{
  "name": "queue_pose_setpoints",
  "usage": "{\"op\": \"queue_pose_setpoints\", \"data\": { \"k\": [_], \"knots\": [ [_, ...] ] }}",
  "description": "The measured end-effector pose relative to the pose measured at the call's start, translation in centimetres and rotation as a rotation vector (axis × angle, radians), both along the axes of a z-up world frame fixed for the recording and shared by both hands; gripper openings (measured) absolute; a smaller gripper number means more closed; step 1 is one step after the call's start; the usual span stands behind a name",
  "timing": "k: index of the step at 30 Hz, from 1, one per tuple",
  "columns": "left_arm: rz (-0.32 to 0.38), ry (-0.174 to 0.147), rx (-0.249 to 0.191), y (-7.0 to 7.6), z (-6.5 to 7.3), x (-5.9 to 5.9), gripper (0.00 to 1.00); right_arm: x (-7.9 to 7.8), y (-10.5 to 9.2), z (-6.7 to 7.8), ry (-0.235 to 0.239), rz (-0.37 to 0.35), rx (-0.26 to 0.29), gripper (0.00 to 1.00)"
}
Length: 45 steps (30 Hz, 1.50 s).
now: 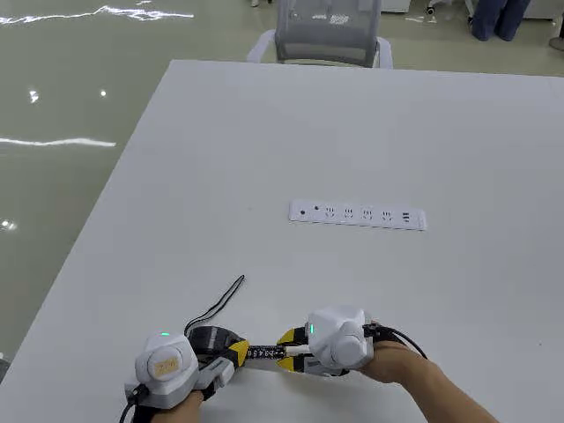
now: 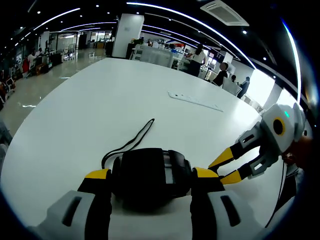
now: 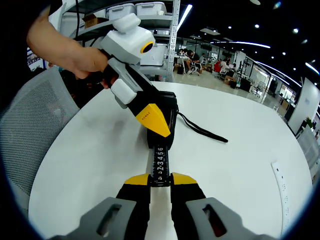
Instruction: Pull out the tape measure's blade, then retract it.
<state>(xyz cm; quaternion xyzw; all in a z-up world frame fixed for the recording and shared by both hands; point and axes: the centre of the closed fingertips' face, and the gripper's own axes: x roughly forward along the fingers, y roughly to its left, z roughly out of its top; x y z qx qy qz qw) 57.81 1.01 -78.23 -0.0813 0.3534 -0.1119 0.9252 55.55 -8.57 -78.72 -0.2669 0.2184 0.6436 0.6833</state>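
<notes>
So the tape measure is a chunky black one sitting on the white table, right down at the near edge by the person. The left gripper has its yellow-tipped jaws clamped on it from either side, both touching it. A short bit of blade is pulled out and runs straight toward the other gripper, with the numbers 2 to 6 readable in the right gripper view. The right gripper is pinching the free end of that blade, jaws pretty much pressed together with just the blade between them. In the head view the two grippers sit side by side and close, with the blade bridging the little gap. A thin black wrist strap comes off the tape measure and trails away across the tabletop. Further out, well apart from all this, a white power strip lies flat mid-table, and a grey mesh chair stands at the far edge. The glossy floor is off to the left.
</notes>
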Motion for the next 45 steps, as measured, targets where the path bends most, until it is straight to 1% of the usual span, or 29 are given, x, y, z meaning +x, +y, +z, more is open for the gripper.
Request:
{"op": "queue_pose_setpoints", "data": {
  "k": [17, 23, 39, 45],
  "knots": [
    [-0.001, 0.002, -0.013, 0.2, 0.1, 0.0, 0.61, -0.1, 0.7, 0.2, -0.002, 0.009, -0.001, 0.13],
    [-0.004, 0.0, -0.011, 0.2, 0.1, 0.0, 0.61, 0.0, 0.9, -0.2, 0.003, 0.009, 0.0, 0.14],
    [-0.009, 0.002, -0.013, 0.3, 0.0, 0.0, 0.61, 0.0, 1.7, -0.4, 0.006, 0.013, 0.004, 0.14],
    [-0.005, 0.002, -0.02, 0.5, -0.1, 0.0, 0.61, 0.0, 2.0, -0.4, 0.007, 0.012, 0.004, 0.14]
  ]
}}
